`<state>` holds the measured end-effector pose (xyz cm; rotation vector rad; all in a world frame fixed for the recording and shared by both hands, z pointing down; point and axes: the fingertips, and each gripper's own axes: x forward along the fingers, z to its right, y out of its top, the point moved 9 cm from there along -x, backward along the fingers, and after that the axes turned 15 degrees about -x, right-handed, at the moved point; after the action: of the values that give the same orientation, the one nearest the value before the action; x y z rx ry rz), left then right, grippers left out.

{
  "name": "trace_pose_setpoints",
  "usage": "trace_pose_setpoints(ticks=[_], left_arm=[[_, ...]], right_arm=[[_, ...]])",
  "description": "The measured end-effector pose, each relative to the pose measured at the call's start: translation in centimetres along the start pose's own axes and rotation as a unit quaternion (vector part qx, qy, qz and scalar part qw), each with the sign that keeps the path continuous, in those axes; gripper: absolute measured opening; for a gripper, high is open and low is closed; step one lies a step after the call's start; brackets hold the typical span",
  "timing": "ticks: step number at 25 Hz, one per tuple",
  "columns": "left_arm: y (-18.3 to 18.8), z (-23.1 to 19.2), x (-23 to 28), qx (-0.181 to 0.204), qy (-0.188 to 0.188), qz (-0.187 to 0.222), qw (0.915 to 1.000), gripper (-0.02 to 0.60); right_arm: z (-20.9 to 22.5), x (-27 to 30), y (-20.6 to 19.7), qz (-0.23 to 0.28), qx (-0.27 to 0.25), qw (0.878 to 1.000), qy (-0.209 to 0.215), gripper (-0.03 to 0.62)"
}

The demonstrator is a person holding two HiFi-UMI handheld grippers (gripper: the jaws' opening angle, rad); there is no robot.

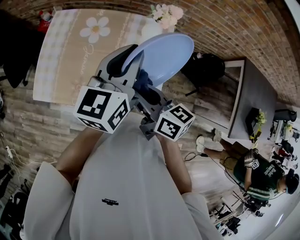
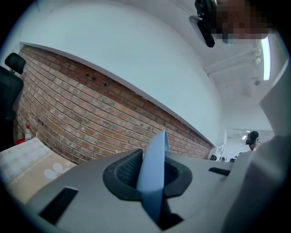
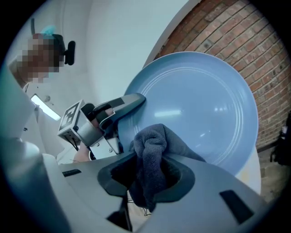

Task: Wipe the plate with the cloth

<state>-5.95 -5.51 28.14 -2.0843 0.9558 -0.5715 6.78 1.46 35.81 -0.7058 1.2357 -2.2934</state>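
A light blue plate [image 1: 168,56] is held up in the air, tilted on edge. My left gripper [image 1: 127,63] is shut on its rim; in the left gripper view the plate [image 2: 153,170] shows edge-on between the jaws. My right gripper [image 1: 146,86] is shut on a dark grey-blue cloth [image 3: 152,157], and the cloth [image 1: 144,79] presses against the plate's lower face. In the right gripper view the plate [image 3: 204,109] fills the middle, and the left gripper [image 3: 122,108] clamps its left edge.
Below lies a table with a beige flower-print cloth [image 1: 79,47] and a bunch of flowers [image 1: 165,14]. A brick wall [image 2: 82,118] stands behind. At the right are a dark table [image 1: 255,103] and a person in a green shirt [image 1: 262,173].
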Motion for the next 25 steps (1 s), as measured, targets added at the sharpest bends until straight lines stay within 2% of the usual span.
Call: trace_pose_setpoints(ticks=[12, 20, 25], left_arm=[[-1.1, 0.1, -0.4, -0.007, -0.017, -0.033, 0.9993, 0.048], [-1.2, -0.8, -1.3, -0.011, -0.005, -0.034, 0.9994, 0.048], [-1.3, -1.4, -2.0, -0.011, 0.003, -0.038, 0.9992, 0.048]], right_arm=[[-0.3, -0.3, 1.6, 0.025, -0.03, 0.999, 0.036, 0.126], [0.1, -1.1, 2.1, 0.04, -0.025, 0.999, 0.02, 0.126], [0.7, -2.4, 3.3, 0.057, -0.037, 0.998, -0.01, 0.126]])
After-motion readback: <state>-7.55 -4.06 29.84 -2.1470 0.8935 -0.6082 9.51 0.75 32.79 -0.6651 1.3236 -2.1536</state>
